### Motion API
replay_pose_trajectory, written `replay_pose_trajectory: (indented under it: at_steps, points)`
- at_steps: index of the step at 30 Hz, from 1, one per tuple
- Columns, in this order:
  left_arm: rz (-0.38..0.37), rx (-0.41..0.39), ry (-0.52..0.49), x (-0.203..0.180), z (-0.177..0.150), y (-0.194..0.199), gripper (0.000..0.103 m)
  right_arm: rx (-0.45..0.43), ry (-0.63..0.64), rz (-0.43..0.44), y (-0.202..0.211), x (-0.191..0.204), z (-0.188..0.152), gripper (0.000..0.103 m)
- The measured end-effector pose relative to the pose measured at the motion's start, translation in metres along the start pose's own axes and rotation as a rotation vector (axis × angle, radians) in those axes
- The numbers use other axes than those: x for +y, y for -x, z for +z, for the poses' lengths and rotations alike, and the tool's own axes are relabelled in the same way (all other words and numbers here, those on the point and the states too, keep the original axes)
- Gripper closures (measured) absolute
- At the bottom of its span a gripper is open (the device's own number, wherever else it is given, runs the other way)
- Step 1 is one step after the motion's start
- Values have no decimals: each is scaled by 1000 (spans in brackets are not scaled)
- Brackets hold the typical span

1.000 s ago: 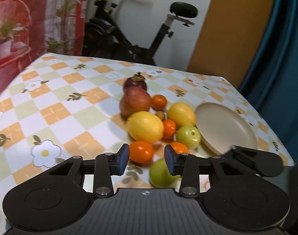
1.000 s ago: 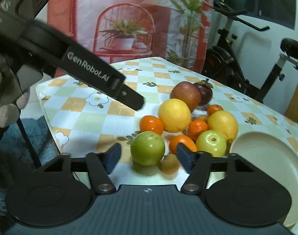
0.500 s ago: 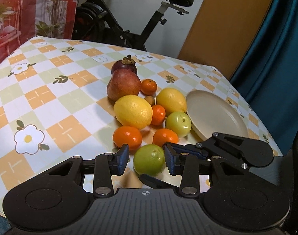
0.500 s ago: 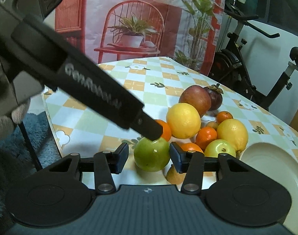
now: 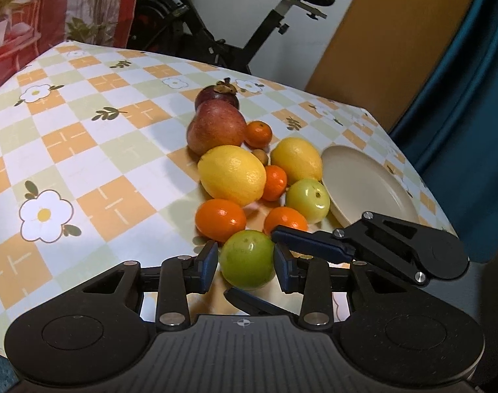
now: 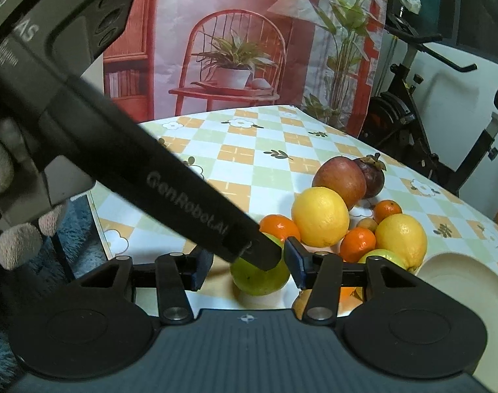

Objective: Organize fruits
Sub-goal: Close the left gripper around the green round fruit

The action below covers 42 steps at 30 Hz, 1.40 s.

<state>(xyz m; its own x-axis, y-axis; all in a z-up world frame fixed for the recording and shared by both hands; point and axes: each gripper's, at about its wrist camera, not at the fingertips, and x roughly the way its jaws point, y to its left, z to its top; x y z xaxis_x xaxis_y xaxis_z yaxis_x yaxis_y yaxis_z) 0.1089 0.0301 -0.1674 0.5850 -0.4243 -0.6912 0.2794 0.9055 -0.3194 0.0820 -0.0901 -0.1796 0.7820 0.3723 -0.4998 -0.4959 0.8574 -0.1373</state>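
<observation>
The green apple sits near the front edge of the table, at the front of the fruit pile. Both grippers crowd around it. The left gripper has its fingers spread on each side, not quite touching. The right gripper also straddles it, fingers released. The cream plate lies just right of the pile, near the table's right edge.
</observation>
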Motion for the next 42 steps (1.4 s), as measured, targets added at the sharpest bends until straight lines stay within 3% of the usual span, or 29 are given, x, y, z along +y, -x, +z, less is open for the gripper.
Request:
replay_pose_trajectory:
  at_steps: [9,17,42]
  points:
    - [10,-18,40,6,2,1,63,39,-51,-13,-10,-8,-7,47]
    - [9,-16,62,10,2,0,55,68,-85,-2,-20,-10,-9,51]
    - [-18,-1,22,5,-1,-6,55,50,-124,-11,-16,-8,-13,54]
